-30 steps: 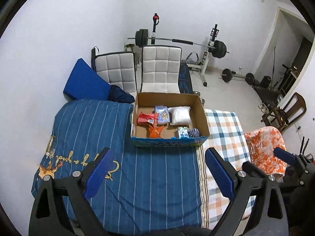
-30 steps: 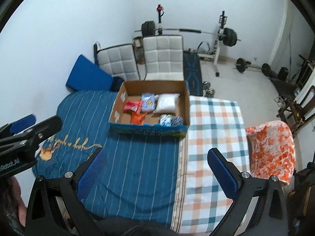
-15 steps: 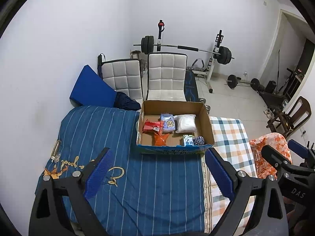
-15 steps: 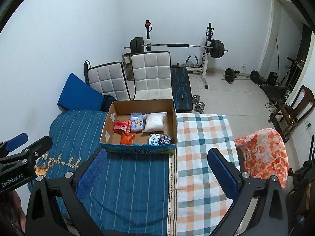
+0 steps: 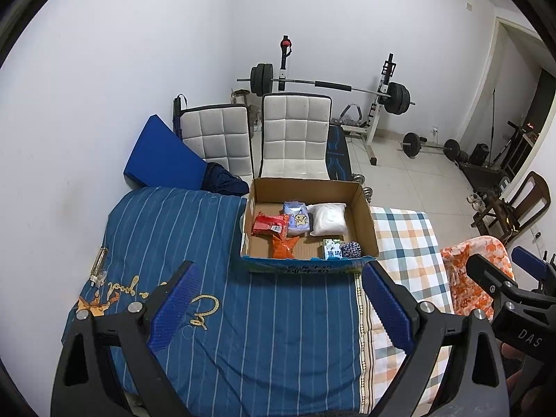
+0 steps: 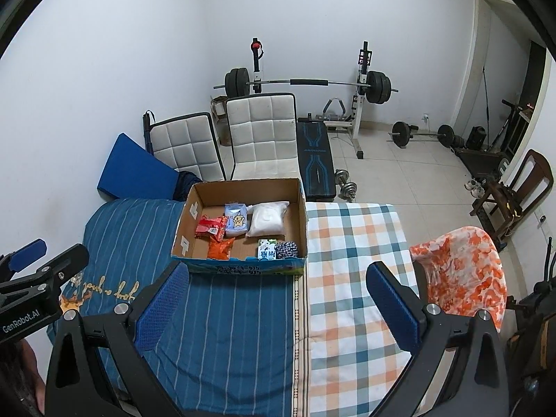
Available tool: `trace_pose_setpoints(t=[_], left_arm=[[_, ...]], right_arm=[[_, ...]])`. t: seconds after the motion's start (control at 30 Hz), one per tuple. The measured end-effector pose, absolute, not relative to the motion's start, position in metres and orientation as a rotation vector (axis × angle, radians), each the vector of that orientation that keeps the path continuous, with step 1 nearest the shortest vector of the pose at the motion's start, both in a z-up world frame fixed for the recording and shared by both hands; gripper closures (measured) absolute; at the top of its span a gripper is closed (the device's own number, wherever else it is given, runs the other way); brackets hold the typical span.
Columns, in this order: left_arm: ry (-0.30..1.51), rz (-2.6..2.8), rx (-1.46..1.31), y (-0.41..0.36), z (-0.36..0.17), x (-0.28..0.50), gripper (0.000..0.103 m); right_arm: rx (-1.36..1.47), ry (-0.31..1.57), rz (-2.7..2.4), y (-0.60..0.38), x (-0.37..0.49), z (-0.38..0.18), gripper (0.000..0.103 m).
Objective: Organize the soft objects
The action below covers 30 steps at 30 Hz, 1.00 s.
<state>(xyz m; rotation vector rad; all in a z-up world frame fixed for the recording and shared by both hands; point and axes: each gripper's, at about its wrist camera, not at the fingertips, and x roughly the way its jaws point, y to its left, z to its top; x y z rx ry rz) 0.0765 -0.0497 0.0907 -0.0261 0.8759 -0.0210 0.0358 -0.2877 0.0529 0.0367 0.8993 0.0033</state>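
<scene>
both grippers spread wide, empty: left gripper (image 5: 278,302), right gripper (image 6: 274,302) | soft packets in cardboard box (image 6: 243,264) on bed (image 6: 226,330) | risk: slick bags slip, pads snag box wall

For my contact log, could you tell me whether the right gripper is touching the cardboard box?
Apart: right wrist view shows striped bedding between the open right gripper and cardboard box.
</scene>
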Motion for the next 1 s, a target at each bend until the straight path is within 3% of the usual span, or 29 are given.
trace_pose_setpoints(t=[1.0], left_arm=[[0.873, 0.015, -0.025, -0.0461, 0.0885, 0.0759, 0.007]], right_arm=[[0.062, 0.902, 0.020, -0.2877, 0.0420, 0.0503, 0.000]])
